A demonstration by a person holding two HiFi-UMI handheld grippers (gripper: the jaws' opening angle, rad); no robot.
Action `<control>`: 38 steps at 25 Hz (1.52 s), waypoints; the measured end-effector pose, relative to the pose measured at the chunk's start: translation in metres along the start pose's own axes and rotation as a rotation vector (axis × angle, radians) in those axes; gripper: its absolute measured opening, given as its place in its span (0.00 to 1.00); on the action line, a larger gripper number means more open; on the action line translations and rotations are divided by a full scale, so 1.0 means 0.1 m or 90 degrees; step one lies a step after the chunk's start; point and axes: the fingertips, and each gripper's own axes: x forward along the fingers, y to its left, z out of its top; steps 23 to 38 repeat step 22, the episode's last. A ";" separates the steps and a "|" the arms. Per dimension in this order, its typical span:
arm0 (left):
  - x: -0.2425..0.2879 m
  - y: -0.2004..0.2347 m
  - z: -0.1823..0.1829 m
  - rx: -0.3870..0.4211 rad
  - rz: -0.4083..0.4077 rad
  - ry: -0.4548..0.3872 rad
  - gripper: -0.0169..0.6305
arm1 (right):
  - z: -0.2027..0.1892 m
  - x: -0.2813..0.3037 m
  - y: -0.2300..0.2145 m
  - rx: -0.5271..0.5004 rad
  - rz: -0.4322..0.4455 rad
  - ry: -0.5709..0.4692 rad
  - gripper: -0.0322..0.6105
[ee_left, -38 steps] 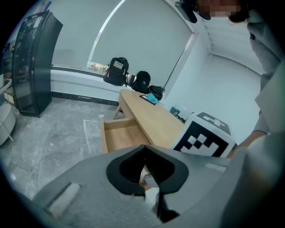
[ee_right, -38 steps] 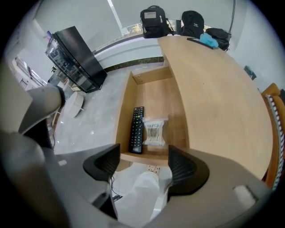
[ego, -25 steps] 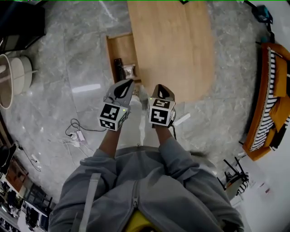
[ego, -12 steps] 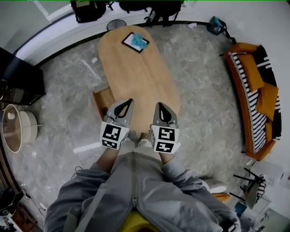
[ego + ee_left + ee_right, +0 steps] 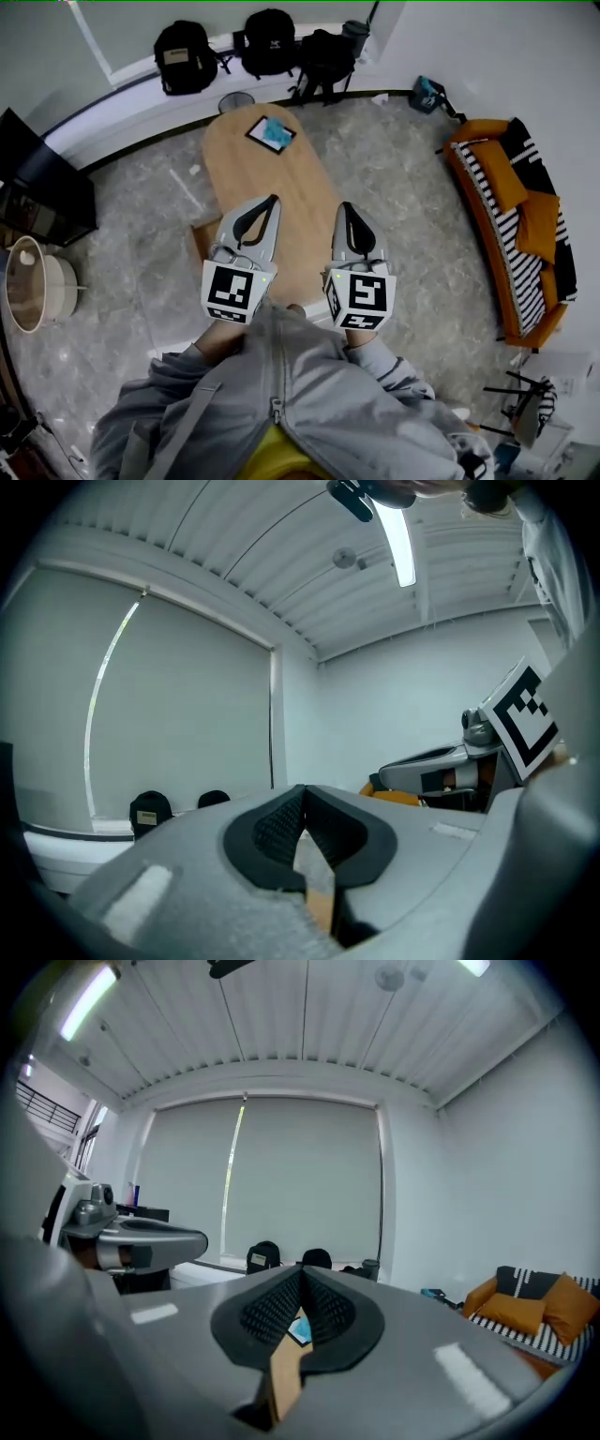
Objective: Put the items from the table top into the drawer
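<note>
Up they come: the left gripper [image 5: 273, 200] and right gripper [image 5: 344, 207] lift away from the drawer [image 5: 201, 238] and level out over the near end of the table [image 5: 281, 178]. The drawer slips mostly behind the left gripper, possibly still open.

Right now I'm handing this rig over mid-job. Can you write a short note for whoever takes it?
Left claw: shut, nothing in it, held level over the near end of the table.
Right claw: shut, nothing in it, level beside the left one.
Things: one flat blue-and-white item lies near the table's far end. The drawer stands open on the table's left side, partly behind the left claw, so its contents can't be seen.
Done: the rest of the tabletop is bare.
Left: pick up that flat item and put it in the drawer.
</note>
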 end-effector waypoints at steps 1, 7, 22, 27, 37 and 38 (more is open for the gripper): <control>-0.02 -0.02 0.03 0.001 0.001 -0.002 0.03 | 0.04 -0.03 -0.01 -0.004 0.002 -0.008 0.05; -0.01 -0.03 0.10 -0.005 0.006 -0.010 0.03 | 0.09 -0.09 -0.03 -0.009 0.012 -0.015 0.05; 0.02 -0.18 0.03 -0.008 0.004 -0.004 0.03 | -0.03 -0.12 -0.13 -0.008 0.032 -0.009 0.05; 0.02 -0.18 0.03 -0.008 0.004 -0.004 0.03 | -0.03 -0.12 -0.13 -0.008 0.032 -0.009 0.05; 0.02 -0.18 0.03 -0.008 0.004 -0.004 0.03 | -0.03 -0.12 -0.13 -0.008 0.032 -0.009 0.05; 0.02 -0.18 0.03 -0.008 0.004 -0.004 0.03 | -0.03 -0.12 -0.13 -0.008 0.032 -0.009 0.05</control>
